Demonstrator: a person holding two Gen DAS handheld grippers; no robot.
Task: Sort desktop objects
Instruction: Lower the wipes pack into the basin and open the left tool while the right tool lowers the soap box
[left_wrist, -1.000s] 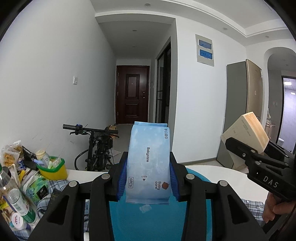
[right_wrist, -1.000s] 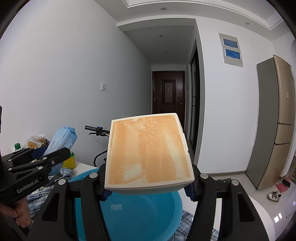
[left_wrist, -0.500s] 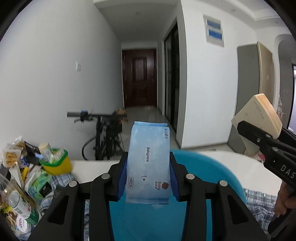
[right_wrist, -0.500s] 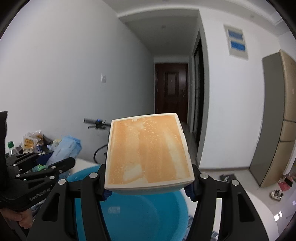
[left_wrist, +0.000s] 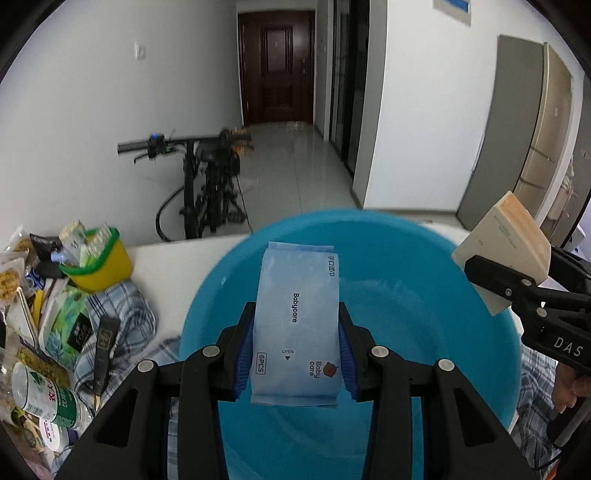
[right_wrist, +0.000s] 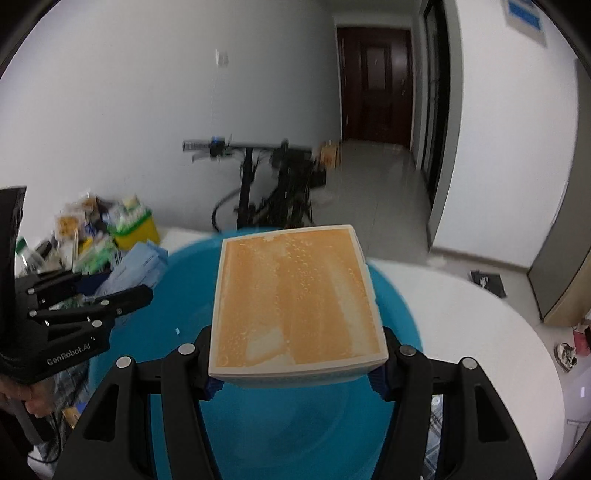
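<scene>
A pale blue Babycare wipes pack (left_wrist: 297, 314) stands between the blue pads of my left gripper (left_wrist: 295, 354), which is shut on it. It hangs over a large blue basin (left_wrist: 399, 243). My right gripper (right_wrist: 293, 373) is shut on an orange-topped cream box (right_wrist: 295, 299), also above the blue basin (right_wrist: 184, 310). In the left wrist view the orange-topped box (left_wrist: 506, 240) and the right gripper (left_wrist: 517, 291) show at the right. In the right wrist view the wipes pack (right_wrist: 136, 266) and the left gripper (right_wrist: 92, 306) show at the left.
A heap of snack packets, a bottle (left_wrist: 44, 395) and a yellow tub with a green rim (left_wrist: 98, 258) crowd the table's left side on a checked cloth (left_wrist: 122, 314). The white round table (right_wrist: 480, 332) extends to the right. A bicycle (left_wrist: 207, 192) leans by the wall behind.
Both grippers have tipped downward and moved over the basin, each keeping its hold. The basin now fills the lower part of both views, and the ceiling has left the picture.
</scene>
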